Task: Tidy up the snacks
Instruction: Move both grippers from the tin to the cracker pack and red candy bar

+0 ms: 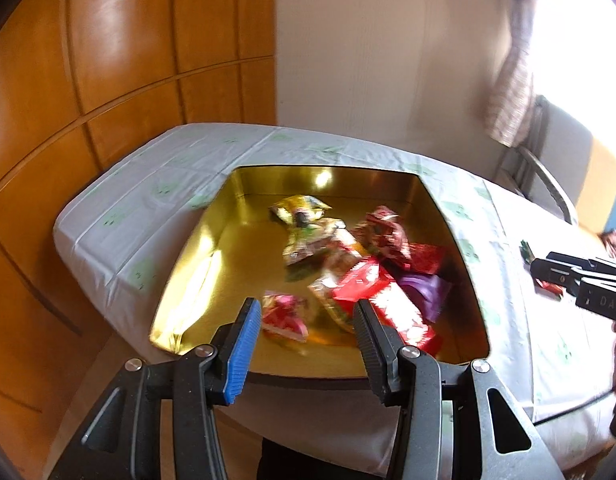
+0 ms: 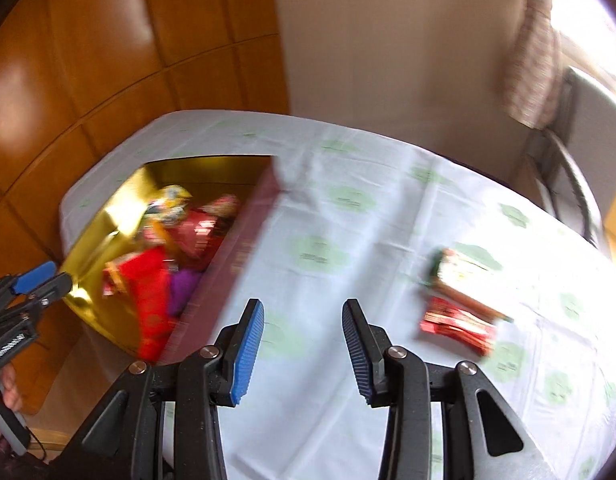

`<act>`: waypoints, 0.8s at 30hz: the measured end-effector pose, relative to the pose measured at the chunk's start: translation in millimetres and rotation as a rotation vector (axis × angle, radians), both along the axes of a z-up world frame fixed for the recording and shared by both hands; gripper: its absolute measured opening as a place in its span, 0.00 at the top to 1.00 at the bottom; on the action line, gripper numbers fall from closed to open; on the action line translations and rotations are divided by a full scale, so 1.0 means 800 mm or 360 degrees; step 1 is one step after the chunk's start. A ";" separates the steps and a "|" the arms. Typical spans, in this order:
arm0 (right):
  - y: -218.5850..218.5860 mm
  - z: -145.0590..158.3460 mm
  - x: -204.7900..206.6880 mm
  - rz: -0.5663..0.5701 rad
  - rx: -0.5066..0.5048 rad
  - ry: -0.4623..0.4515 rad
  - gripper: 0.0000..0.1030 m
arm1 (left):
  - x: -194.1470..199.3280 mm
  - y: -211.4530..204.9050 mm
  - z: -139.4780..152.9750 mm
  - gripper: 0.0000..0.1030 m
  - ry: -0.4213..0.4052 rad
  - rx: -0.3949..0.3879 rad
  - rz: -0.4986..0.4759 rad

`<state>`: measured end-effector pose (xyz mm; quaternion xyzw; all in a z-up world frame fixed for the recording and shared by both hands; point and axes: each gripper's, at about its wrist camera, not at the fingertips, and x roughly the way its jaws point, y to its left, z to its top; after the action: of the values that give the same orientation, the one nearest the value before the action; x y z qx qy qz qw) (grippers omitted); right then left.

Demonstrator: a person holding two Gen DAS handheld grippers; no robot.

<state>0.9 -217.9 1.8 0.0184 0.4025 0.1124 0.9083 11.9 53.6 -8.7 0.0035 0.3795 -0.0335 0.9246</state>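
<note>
A gold-lined box (image 1: 195, 276) sits on the table and holds several snack packets (image 1: 348, 264), red, yellow and purple. My left gripper (image 1: 308, 312) is open and empty, above the box's near edge, over a pink packet (image 1: 283, 316). My right gripper (image 2: 303, 316) is open and empty above the tablecloth, right of the box (image 2: 235, 248). Two snack packets lie on the cloth to its right: a red one (image 2: 456, 324) and a longer green-ended one (image 2: 464, 280). The right gripper also shows in the left wrist view (image 1: 564, 276).
The table has a white cloth with green prints (image 2: 348, 200). Wooden wall panels (image 1: 87, 80) stand at the left. A chair (image 2: 568, 184) and a curtain (image 2: 536, 60) are at the back right. The left gripper shows at the left edge of the right wrist view (image 2: 31, 280).
</note>
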 end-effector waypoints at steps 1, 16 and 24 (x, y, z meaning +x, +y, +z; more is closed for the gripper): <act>-0.015 0.000 -0.001 -0.0036 -0.0004 0.0007 0.60 | 0.001 -0.006 0.001 0.53 -0.0001 0.0007 -0.0029; -0.261 -0.055 -0.008 -0.0525 0.0083 0.0359 0.60 | 0.026 -0.174 0.008 0.52 0.0056 0.0088 -0.0776; -0.302 -0.082 -0.015 -0.0639 0.0343 0.0400 0.60 | 0.042 -0.300 -0.018 0.50 0.0091 0.0204 -0.1319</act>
<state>-10.7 -459.3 -63.6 0.2085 0.4861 -0.0312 0.8481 45.6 -186.5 -23.3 0.2124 0.3729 -0.3791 0.8198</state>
